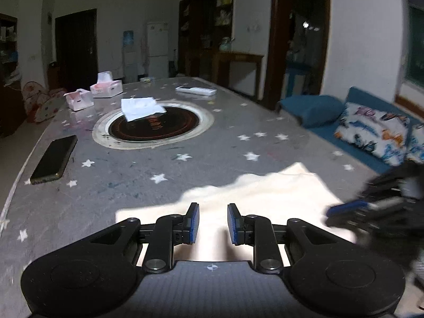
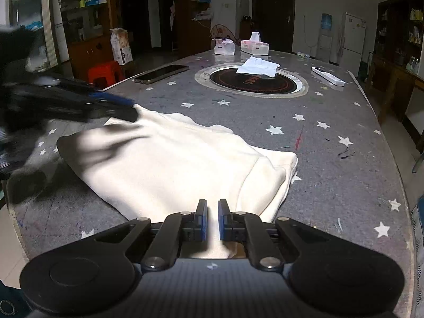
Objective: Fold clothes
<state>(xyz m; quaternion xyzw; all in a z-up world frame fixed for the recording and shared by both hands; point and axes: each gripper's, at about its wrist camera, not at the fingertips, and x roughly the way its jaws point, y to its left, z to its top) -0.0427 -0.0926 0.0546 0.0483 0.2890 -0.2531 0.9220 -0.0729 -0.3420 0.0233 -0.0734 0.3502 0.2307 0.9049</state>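
Cream garment (image 2: 175, 159) folded on the starred worktop (image 2: 331, 185), left gripper (image 1: 212, 224) spread apart above its edge, nothing pinched, right gripper (image 2: 212, 218) narrowly parted over the near hem, gripping nothing.

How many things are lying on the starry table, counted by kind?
Cream folded garment: 1
White folded cloth: 1
Pink-and-white tissue boxes: 2
Black phone: 1
White remote control: 1
Total: 6
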